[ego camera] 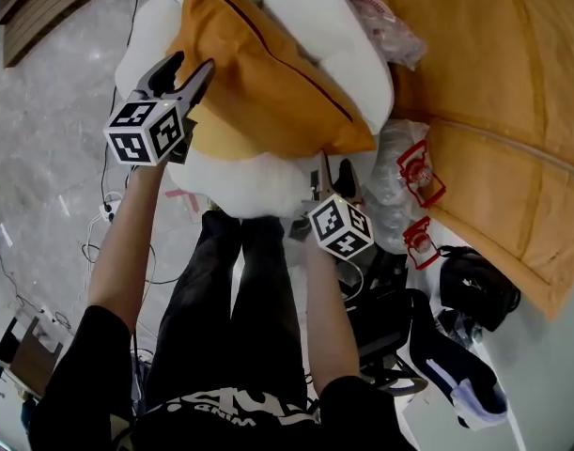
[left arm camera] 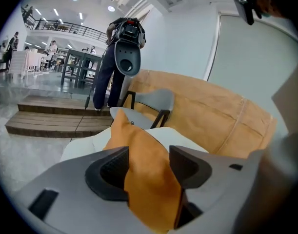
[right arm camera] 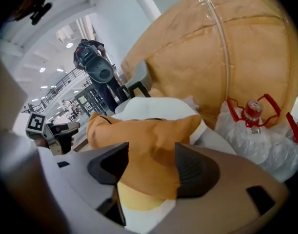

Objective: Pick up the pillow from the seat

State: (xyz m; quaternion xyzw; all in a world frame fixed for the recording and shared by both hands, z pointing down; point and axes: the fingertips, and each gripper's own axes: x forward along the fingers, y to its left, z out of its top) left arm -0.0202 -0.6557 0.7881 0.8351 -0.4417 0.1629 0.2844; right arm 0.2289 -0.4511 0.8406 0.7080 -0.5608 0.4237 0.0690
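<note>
An orange pillow point(ego camera: 268, 73) with a dark zip line lies tilted on a puffy white seat cushion point(ego camera: 258, 181). My left gripper point(ego camera: 191, 69) is at the pillow's left corner. In the left gripper view its jaws stand wide apart, with the orange fabric point(left arm camera: 139, 145) loose in the gap of that gripper point(left arm camera: 149, 167). My right gripper point(ego camera: 332, 172) is at the pillow's near right corner. In the right gripper view the orange corner point(right arm camera: 149, 135) sits between the spread jaws of that gripper point(right arm camera: 151, 167), with a paler yellow layer below it.
A big tan beanbag point(ego camera: 493, 111) fills the right side. Plastic-wrapped bottles with red handles point(ego camera: 413, 172), a black bag point(ego camera: 474, 285) and a shoe point(ego camera: 451, 365) lie beside the seat. Wooden steps point(ego camera: 52, 7) and floor cables point(ego camera: 108, 209) are at the left. A grey chair point(left arm camera: 149, 104) stands beyond.
</note>
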